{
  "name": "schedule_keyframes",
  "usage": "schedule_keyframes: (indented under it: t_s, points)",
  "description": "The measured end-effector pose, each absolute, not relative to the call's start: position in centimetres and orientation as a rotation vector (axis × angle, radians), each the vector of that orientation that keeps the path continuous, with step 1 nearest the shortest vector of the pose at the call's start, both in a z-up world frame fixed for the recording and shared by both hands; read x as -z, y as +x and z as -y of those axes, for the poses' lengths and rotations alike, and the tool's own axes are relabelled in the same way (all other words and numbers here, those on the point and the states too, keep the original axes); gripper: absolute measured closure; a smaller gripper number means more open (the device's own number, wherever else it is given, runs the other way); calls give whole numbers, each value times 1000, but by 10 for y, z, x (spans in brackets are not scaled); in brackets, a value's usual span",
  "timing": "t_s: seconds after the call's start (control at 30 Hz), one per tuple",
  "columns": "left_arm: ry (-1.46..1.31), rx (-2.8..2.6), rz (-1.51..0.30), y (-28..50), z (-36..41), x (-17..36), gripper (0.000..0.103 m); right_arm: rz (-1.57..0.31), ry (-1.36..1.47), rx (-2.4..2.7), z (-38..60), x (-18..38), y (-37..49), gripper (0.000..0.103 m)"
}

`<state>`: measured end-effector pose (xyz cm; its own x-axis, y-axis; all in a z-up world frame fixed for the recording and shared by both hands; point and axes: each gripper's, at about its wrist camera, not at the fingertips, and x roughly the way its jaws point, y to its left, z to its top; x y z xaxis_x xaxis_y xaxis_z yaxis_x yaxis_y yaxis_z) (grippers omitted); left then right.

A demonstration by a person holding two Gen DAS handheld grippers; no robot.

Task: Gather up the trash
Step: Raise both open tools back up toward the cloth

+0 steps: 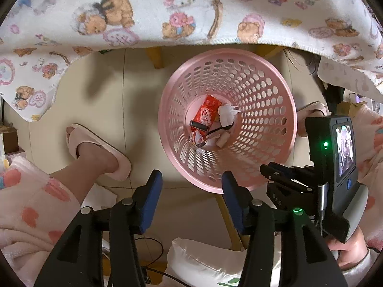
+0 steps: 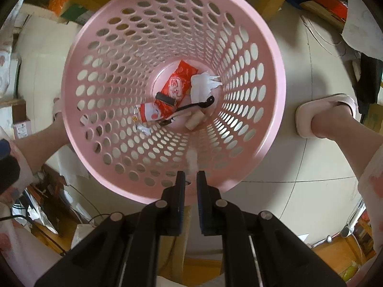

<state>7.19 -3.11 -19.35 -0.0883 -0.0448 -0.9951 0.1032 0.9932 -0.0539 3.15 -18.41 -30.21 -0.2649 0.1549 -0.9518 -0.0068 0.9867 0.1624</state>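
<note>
A pink perforated basket stands on the tiled floor. On its bottom lie a red snack wrapper, crumpled white paper, a black spoon, a beige block and other scraps. My left gripper hangs above the basket's near rim, open, with nothing between its fingers. My right gripper points down over the near rim with only a narrow slit between its jaws. A faint whitish blur shows just beyond its tips; I cannot tell what it is.
A bear-print tablecloth hangs over the table's edge behind the basket, with a wooden leg under it. The person's feet in pink slippers flank the basket. A white cushion lies below my left gripper. Boxes and clutter line the floor's edges.
</note>
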Motion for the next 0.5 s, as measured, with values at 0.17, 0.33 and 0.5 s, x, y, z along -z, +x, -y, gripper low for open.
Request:
schedule_keyframes:
  t_s: [0.17, 0.33, 0.5]
  points:
    - [-13, 122, -1582, 77, 24, 175, 49, -1777, 127, -138, 186, 286, 41, 81]
    - [-41, 81, -1506, 83, 12, 157, 49, -1627, 146, -145, 191, 245, 53, 75]
    - [-67, 121, -1360, 85, 9, 127, 49, -1444, 129, -151, 195, 197, 58, 69]
